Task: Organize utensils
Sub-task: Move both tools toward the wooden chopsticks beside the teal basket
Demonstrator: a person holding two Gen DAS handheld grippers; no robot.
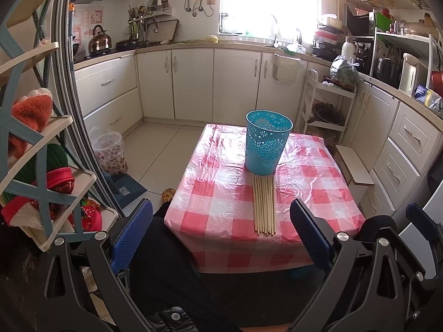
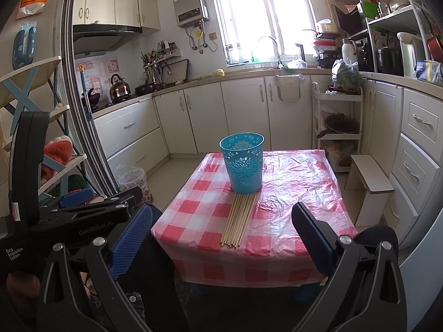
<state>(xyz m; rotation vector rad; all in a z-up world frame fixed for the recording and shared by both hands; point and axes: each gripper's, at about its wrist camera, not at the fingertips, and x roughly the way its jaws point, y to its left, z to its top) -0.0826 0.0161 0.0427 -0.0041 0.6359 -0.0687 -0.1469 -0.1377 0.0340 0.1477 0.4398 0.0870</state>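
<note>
The left gripper [image 1: 221,238] is held before the near edge of a small table under a red-and-white checked plastic cloth [image 1: 313,171], its blue-padded jaws spread wide with nothing between them. Ahead of those jaws lies a neat row of pale wooden chopsticks [image 1: 265,204] — their far ends touching the base of an upright turquoise perforated plastic cup [image 1: 267,142]. The right gripper [image 2: 221,240] is likewise released and empty; the chopsticks [image 2: 239,220] lie just beyond its jaws, the cup [image 2: 243,163] farther on.
</note>
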